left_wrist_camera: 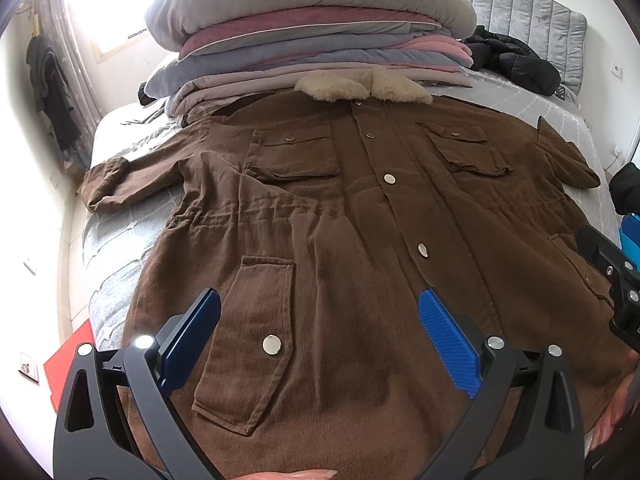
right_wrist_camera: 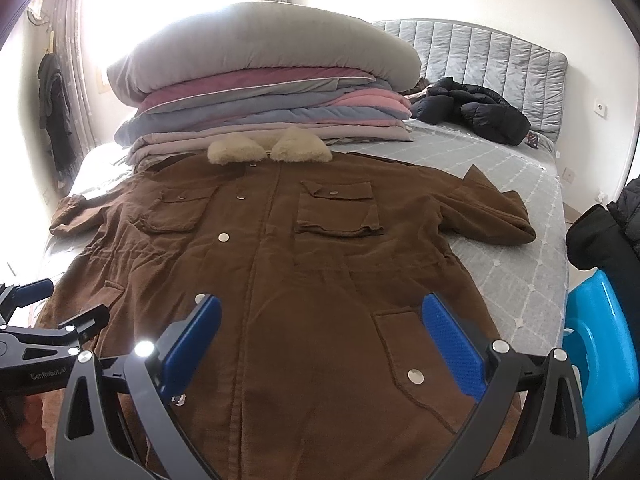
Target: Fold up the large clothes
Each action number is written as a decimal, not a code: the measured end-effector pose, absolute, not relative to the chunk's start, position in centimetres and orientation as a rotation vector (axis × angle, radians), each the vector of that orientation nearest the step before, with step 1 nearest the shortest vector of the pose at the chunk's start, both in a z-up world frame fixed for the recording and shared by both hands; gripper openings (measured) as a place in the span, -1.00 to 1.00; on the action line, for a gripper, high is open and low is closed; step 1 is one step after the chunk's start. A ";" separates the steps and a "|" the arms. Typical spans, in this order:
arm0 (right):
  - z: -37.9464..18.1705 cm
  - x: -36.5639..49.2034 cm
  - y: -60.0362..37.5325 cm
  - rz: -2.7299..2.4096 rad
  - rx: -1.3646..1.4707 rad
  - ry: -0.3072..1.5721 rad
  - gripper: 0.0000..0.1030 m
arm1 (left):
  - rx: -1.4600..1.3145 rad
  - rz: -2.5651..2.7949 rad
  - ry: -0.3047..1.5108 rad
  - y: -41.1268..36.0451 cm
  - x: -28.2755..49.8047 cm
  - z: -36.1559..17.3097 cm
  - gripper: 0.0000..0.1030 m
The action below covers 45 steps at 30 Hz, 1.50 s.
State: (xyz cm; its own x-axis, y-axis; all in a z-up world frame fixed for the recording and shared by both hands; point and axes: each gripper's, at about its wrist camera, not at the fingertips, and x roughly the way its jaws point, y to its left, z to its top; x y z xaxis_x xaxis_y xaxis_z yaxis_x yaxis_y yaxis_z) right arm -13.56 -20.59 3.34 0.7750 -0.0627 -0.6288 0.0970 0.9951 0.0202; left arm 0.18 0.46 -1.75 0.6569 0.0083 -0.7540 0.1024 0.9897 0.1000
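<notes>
A large brown coat with a cream fur collar lies flat and face up on the bed, buttoned, both sleeves spread out to the sides. It also shows in the right wrist view. My left gripper is open and empty, hovering above the coat's lower left pocket near the hem. My right gripper is open and empty, above the lower right pocket near the hem. Each gripper shows at the edge of the other's view.
A tall stack of folded quilts sits behind the collar. A black puffer jacket lies by the grey headboard. A blue chair stands at the bed's right, a red object on the floor at left.
</notes>
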 end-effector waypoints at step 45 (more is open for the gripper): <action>3.1 -12.9 -22.3 -0.091 0.141 0.720 0.89 | 0.159 -0.038 0.843 0.5 0.0 -1.5 0.86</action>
State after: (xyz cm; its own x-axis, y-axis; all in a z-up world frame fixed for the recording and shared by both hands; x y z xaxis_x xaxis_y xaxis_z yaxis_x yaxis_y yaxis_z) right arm -12.91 -22.29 3.07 0.7486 -0.0343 -0.6622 0.1310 0.9866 0.0970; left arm 0.05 0.46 -1.53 0.6649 0.0294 -0.7463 0.0964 0.9875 0.1248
